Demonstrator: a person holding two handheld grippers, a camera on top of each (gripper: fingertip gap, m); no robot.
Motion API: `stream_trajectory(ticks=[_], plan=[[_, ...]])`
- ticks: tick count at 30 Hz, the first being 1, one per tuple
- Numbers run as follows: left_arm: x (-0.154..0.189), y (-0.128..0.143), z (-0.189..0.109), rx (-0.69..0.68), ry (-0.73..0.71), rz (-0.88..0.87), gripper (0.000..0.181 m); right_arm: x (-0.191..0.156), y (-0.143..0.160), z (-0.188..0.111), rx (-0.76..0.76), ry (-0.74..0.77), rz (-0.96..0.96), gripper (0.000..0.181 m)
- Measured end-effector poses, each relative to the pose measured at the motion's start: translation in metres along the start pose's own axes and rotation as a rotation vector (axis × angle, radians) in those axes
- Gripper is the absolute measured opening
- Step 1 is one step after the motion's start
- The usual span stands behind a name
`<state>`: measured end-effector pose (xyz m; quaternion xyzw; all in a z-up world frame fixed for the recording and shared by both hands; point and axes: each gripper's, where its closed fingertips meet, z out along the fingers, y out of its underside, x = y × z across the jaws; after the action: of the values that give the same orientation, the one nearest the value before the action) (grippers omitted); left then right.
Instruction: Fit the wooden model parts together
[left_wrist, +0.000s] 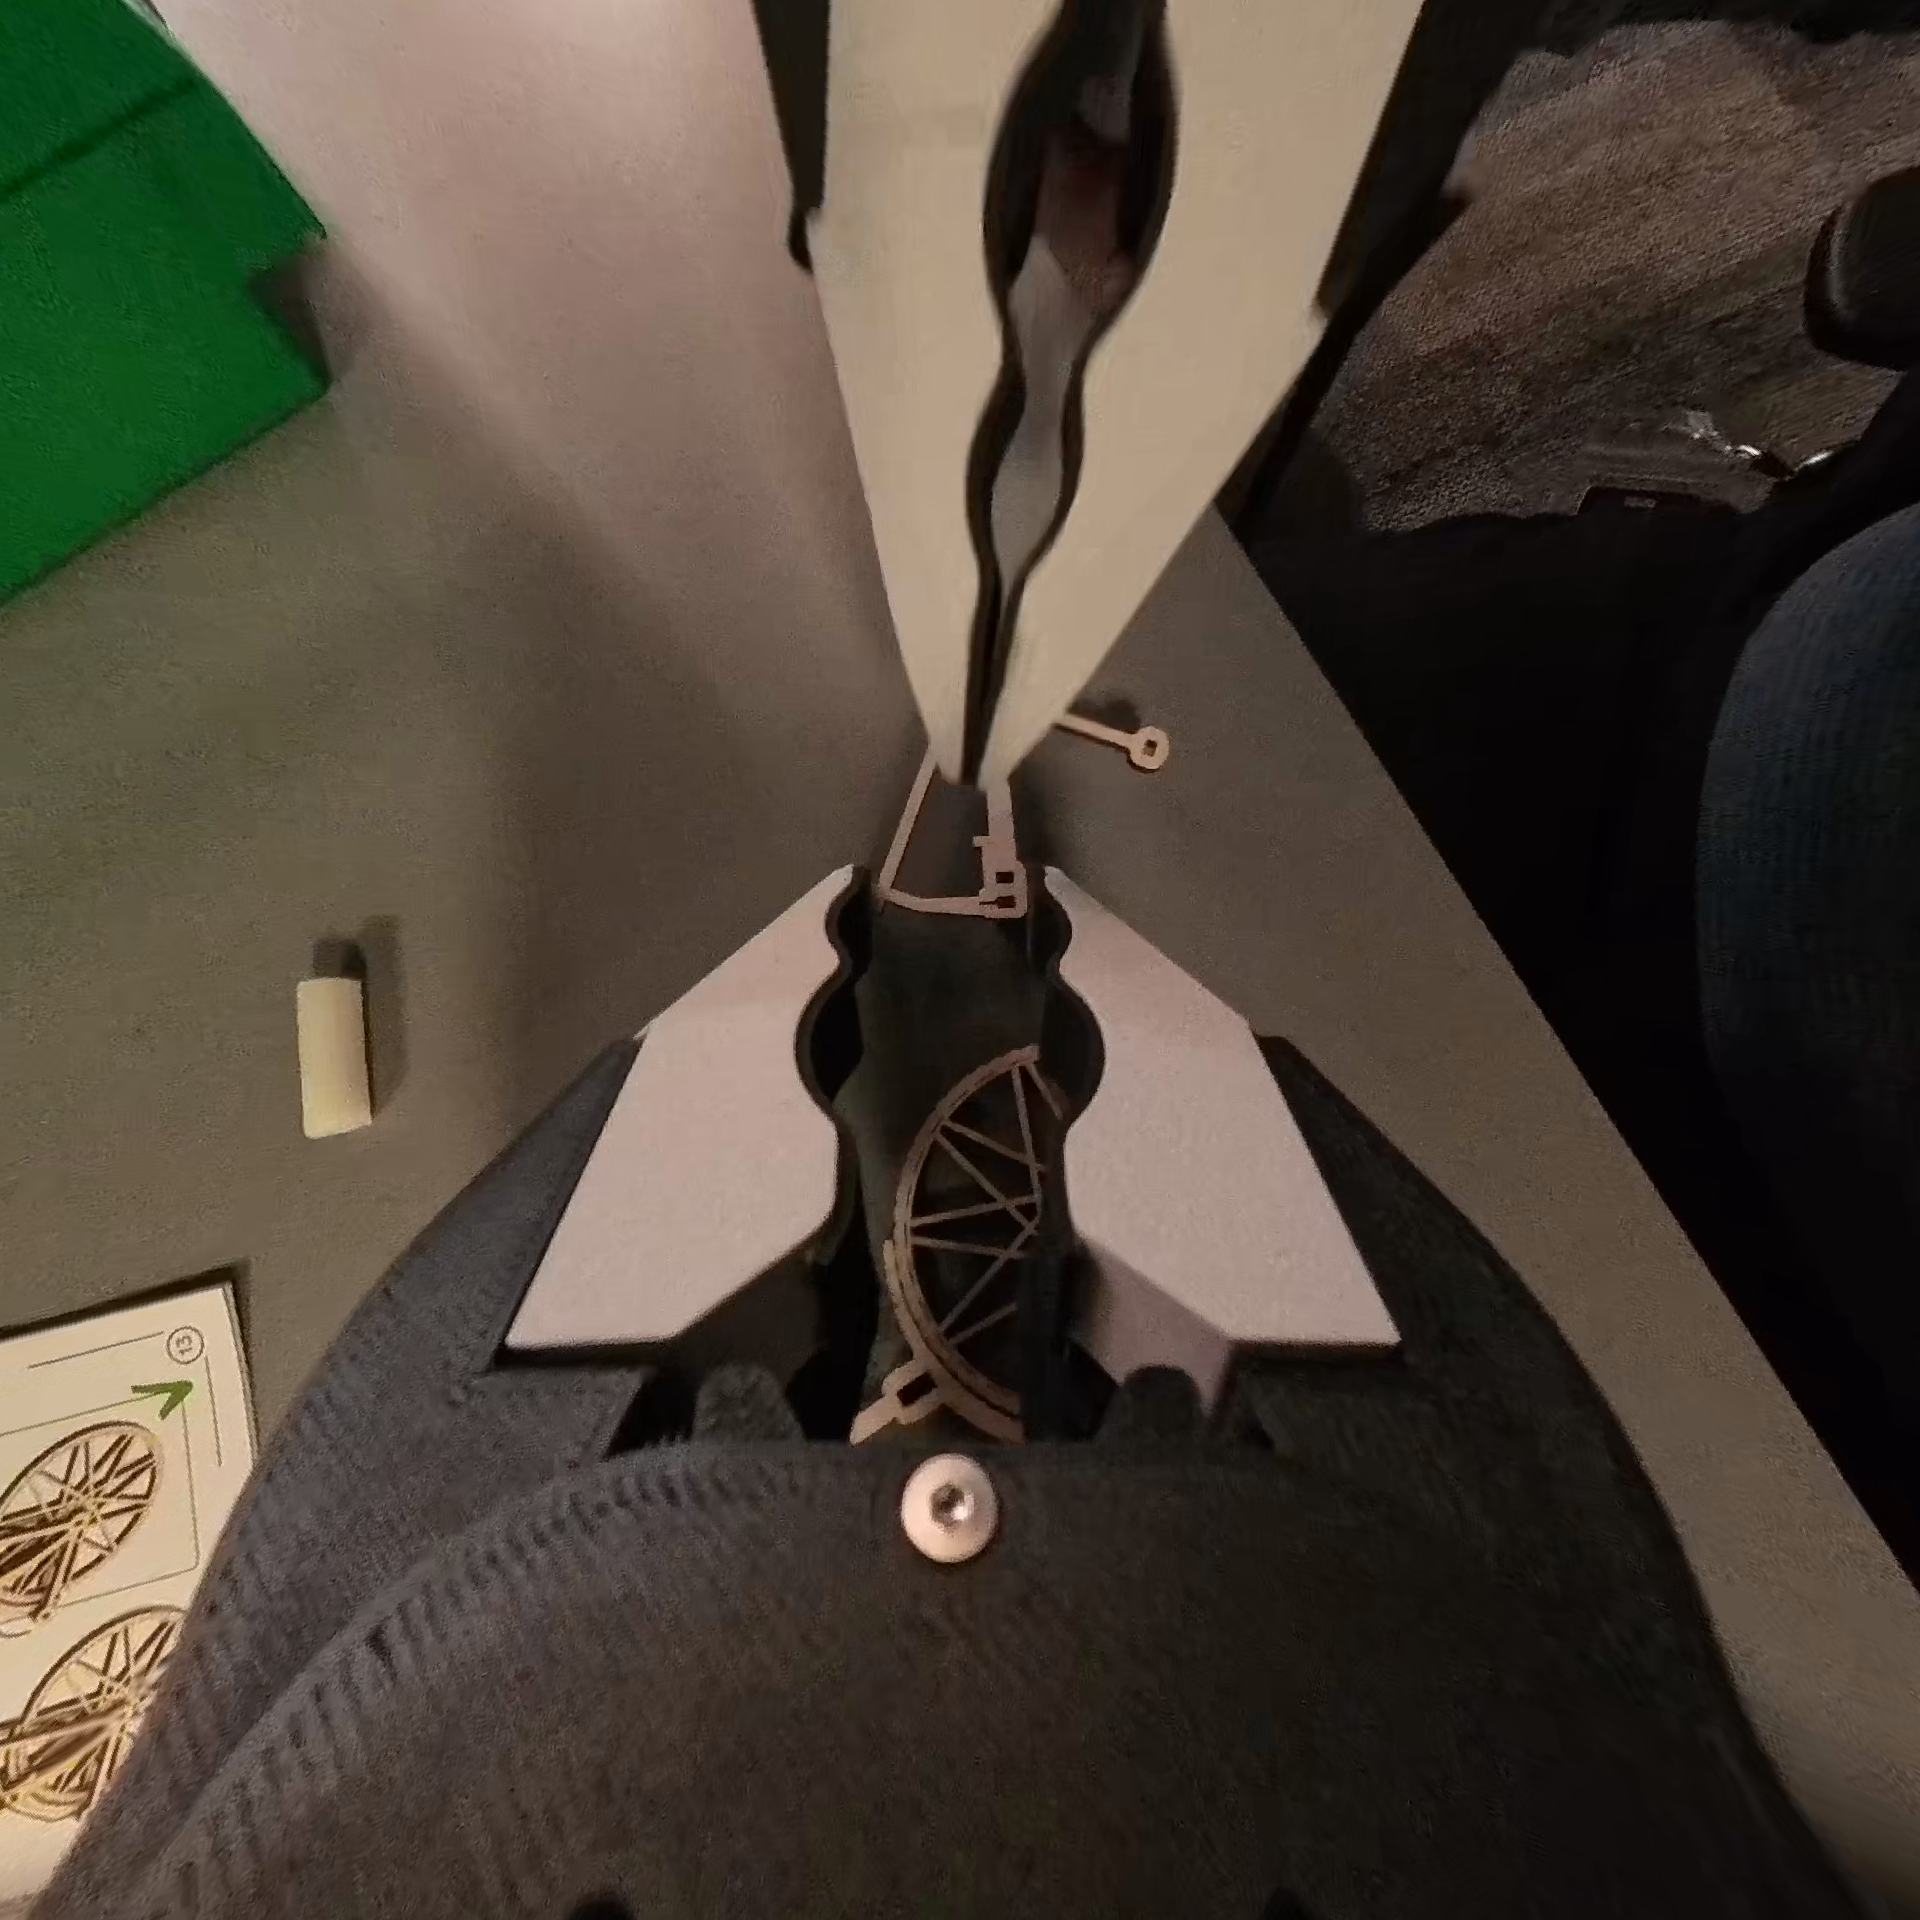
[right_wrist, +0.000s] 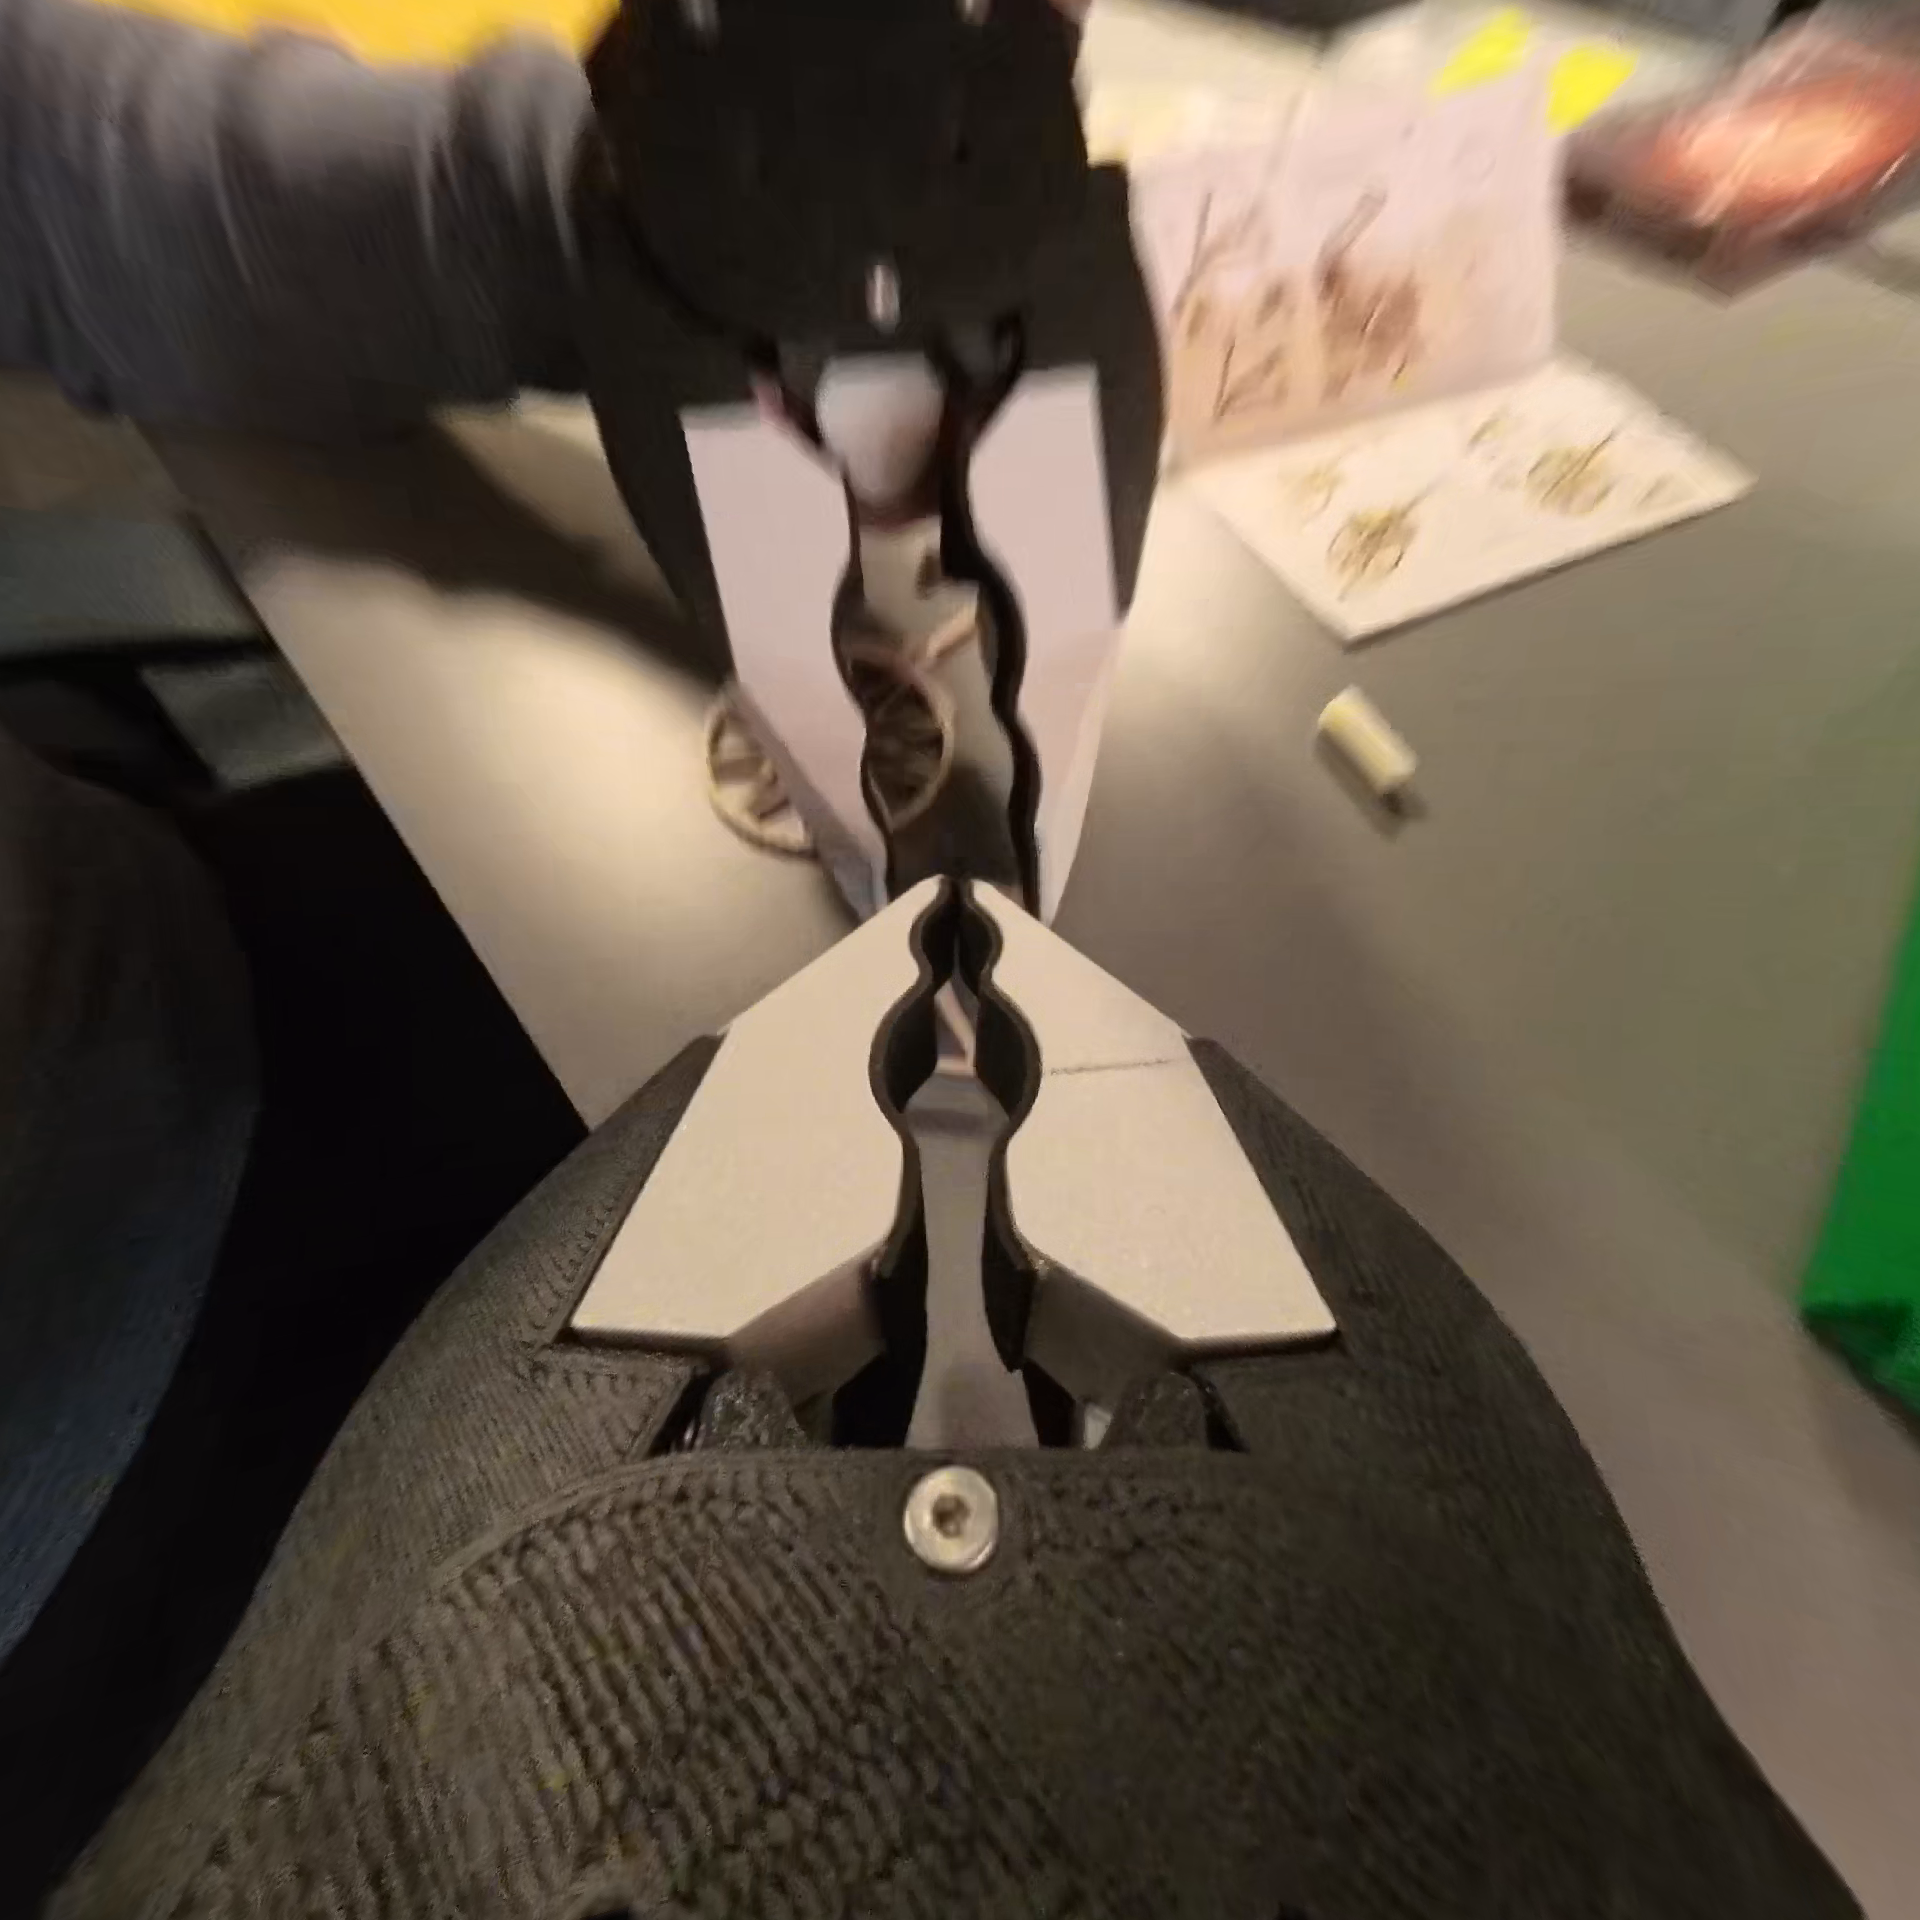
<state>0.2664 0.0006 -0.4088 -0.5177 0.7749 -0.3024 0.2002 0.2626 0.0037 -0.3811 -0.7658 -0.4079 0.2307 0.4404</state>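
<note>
Left wrist view: the left claw (left_wrist: 951, 883), at mid-frame, pinches one wooden wheel (left_wrist: 971, 1236) deep between its fingers, with one wooden frame piece (left_wrist: 951, 862) jutting past the tips. One right claw (left_wrist: 971, 764) reaches down from the top, tips pressed together on that frame piece. One small wooden pin (left_wrist: 1117, 740) lies on the grey surface (left_wrist: 520, 727) just right of it. One white block (left_wrist: 332, 1055) sits at left, one green box (left_wrist: 125, 260) upper left, one instruction sheet (left_wrist: 104, 1475) lower left.

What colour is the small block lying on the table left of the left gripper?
Pale cream, the small block on the grey table; clearest in the left wrist view.
</note>
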Motion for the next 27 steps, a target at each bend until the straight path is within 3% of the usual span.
stream_trajectory(ticks=[1,6,8,12,15,19,22,25,27], plan=[[0.000,0.000,0.000,0.000,0.000,0.001,0.029,-0.002,0.015,0.008,-0.071,-0.024,-0.001,0.000],[0.001,0.000,0.000,-0.001,0.003,-0.001,0.029,-0.001,-0.011,-0.001,0.040,-0.039,-0.001,0.000],[0.001,0.000,0.001,0.001,0.000,0.007,0.029,-0.003,0.013,0.010,-0.084,-0.075,-0.005,0.000],[0.001,0.000,0.001,-0.003,-0.003,0.011,0.029,0.005,-0.021,0.004,0.042,-0.084,-0.014,0.000],[0.001,0.000,0.001,0.002,0.006,0.001,0.029,0.001,0.012,0.020,-0.128,-0.147,-0.046,0.000],[0.002,0.000,0.001,0.015,0.025,-0.016,0.029,0.002,-0.018,0.011,-0.020,-0.154,-0.055,0.000],[0.002,0.000,0.001,0.014,0.027,-0.018,0.028,0.000,0.010,0.022,-0.148,-0.186,-0.077,0.000],[0.002,0.000,0.001,0.009,0.025,-0.011,0.027,-0.003,-0.017,0.015,-0.033,-0.192,-0.072,0.000],[0.002,0.001,0.001,0.007,0.025,-0.011,0.027,-0.001,0.001,0.019,-0.117,-0.195,-0.079,0.000]])
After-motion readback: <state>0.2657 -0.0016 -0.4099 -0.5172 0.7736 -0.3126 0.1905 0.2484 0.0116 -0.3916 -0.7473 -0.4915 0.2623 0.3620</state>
